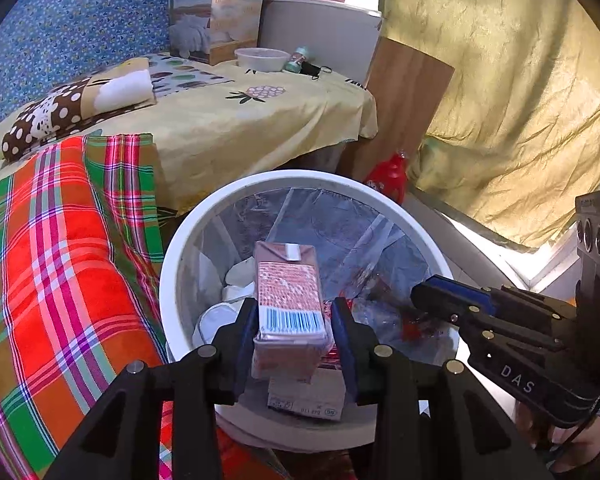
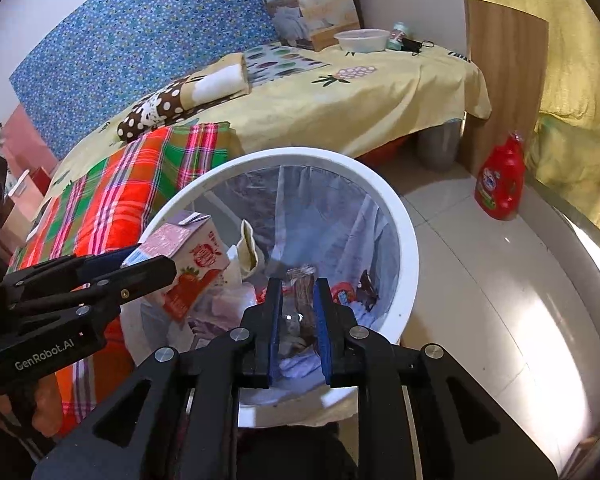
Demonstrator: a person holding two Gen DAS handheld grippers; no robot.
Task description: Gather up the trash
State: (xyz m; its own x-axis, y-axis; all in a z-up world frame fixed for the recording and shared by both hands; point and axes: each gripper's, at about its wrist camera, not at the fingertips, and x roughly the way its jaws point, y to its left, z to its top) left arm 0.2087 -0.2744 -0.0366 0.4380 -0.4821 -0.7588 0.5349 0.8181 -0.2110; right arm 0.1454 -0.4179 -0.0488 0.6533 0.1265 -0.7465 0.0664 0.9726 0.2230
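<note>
Two grippers were over the bin at once. The drink carton (image 1: pixel 290 300) (pinkish, barcode facing the left camera) sat between the pads of the left gripper (image 1: pixel 296 328) above the open mouth of the white trash bin (image 1: pixel 172 264). Its left pad looked pressed to the carton; on the right side I could see a sliver of gap, so I honestly couldn't tell if it was clamped or already let go. From the right wrist view the same carton (image 2: pixel 192 264) hung tilted over the bin's near-left rim (image 2: pixel 404 240), with a strawberry print on its side.

The right gripper (image 2: pixel 298 320) pointed down into the bin with its jaws narrow, and something clear and crumpled, a plastic wrapper (image 2: pixel 300 304) I think, sat between the blue pads. Whether they were squeezing it I couldn't make out.

Inside the bin was a clear liner with white tissues (image 1: pixel 236 280), a red wrapper (image 2: pixel 342 290) and other scraps.

Next to the bin lay a plaid blanket (image 1: pixel 60 260) on a bed with a yellow sheet (image 1: pixel 260 128). A red detergent bottle (image 2: pixel 500 184) stood on the tiled floor (image 2: pixel 480 300), well apart from the bin.
</note>
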